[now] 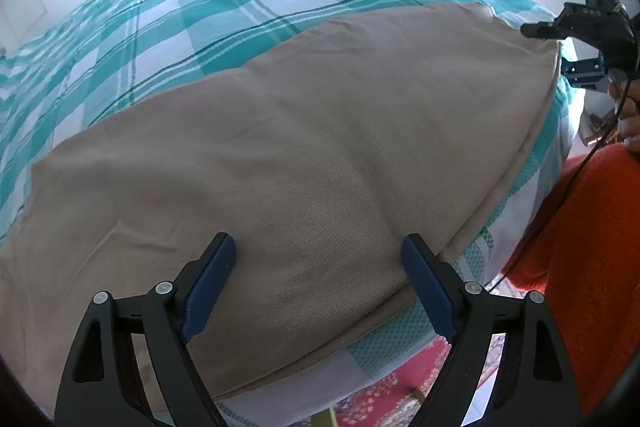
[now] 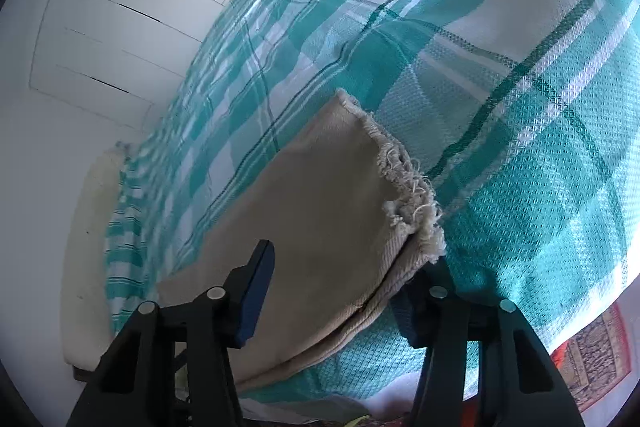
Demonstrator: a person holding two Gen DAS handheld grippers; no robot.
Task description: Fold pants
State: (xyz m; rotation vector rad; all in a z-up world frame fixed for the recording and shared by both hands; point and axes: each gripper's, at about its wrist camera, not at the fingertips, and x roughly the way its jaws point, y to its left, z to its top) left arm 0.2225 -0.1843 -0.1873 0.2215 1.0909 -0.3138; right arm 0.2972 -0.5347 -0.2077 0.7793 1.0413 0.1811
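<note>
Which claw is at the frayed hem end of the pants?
The right claw, open at the frayed hem; the left claw hovers over plain beige cloth.

Right wrist view: beige pants [image 2: 320, 211] lay flat on a teal-and-white checked bedspread [image 2: 500, 87], layers stacked, frayed hem [image 2: 408, 187] at the near right corner. Right gripper [image 2: 348, 279] was spread wide, left finger [image 2: 256, 291] above the fabric, right finger partly hidden beneath the hem corner. White panelled wardrobe doors [image 2: 120, 19] stood at left; patterned rug [image 2: 592, 359] showed lower right.
</note>
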